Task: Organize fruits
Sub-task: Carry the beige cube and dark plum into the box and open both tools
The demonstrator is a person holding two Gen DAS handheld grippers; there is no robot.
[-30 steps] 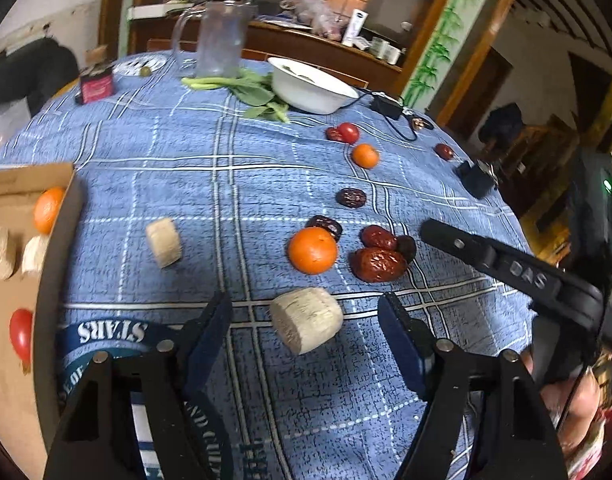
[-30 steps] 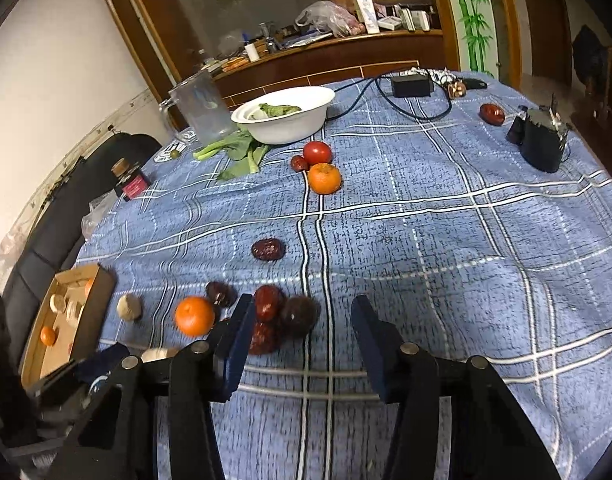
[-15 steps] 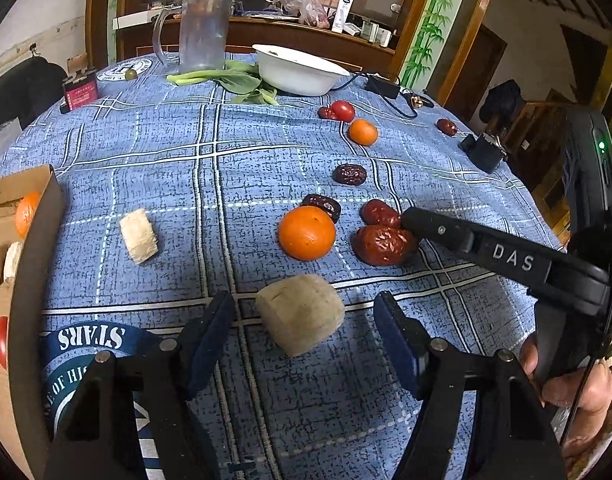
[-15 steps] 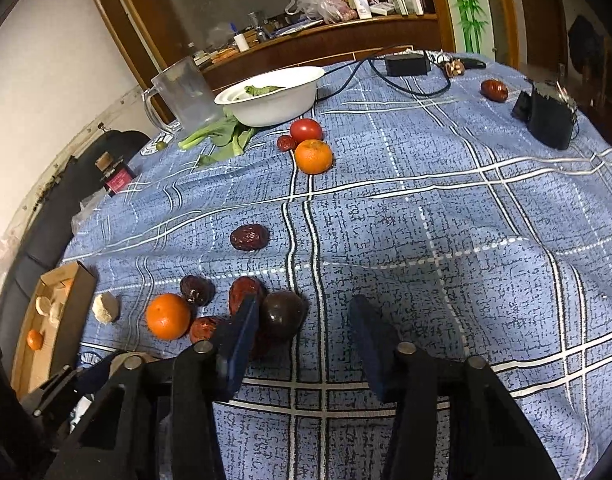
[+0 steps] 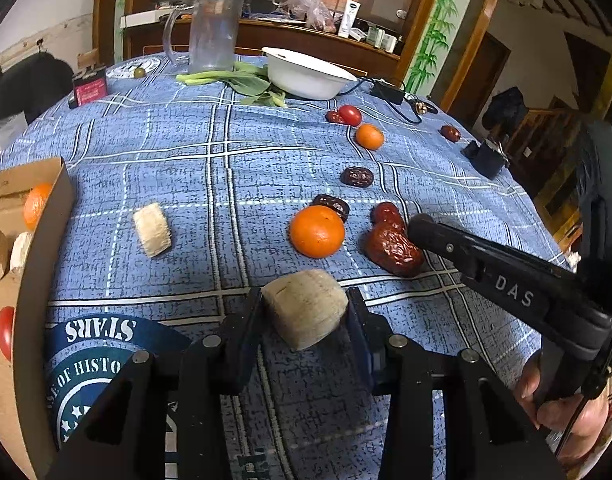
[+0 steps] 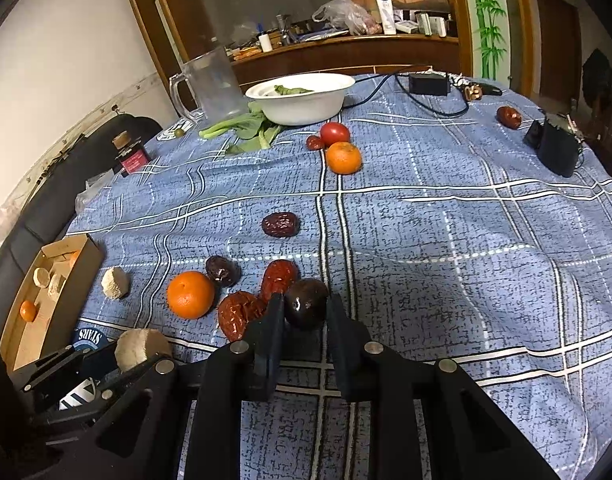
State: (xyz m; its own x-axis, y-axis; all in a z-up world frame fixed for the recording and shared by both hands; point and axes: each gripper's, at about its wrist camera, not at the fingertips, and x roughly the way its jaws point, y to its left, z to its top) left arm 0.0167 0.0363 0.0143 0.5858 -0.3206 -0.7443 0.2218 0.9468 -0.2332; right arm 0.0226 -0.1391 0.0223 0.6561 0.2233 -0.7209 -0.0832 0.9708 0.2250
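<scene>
My left gripper [image 5: 305, 314] is shut on a pale beige chunk [image 5: 306, 308] on the blue checked tablecloth; it also shows in the right wrist view [image 6: 140, 350]. My right gripper [image 6: 305, 312] is shut on a dark round fruit [image 6: 306, 303], beside wrinkled red dates [image 6: 280, 276]. An orange [image 5: 317, 231] and a large red date [image 5: 394, 249] lie just ahead of the left gripper. A second beige chunk [image 5: 152, 229] lies to the left. A cardboard box [image 5: 26, 280] at the left edge holds an orange, beige chunks and a tomato.
At the far side stand a white bowl [image 5: 306, 74], a clear jug [image 5: 212, 34], leafy greens [image 5: 242, 80], a tomato [image 5: 349, 114] and another orange [image 5: 369, 136]. A black charger and cable [image 6: 428, 84] and a small black object [image 6: 554, 148] lie at the right.
Both grippers moved forward and closed: the left on the beige chunk, the right on the dark round fruit. One second ago both were open.
</scene>
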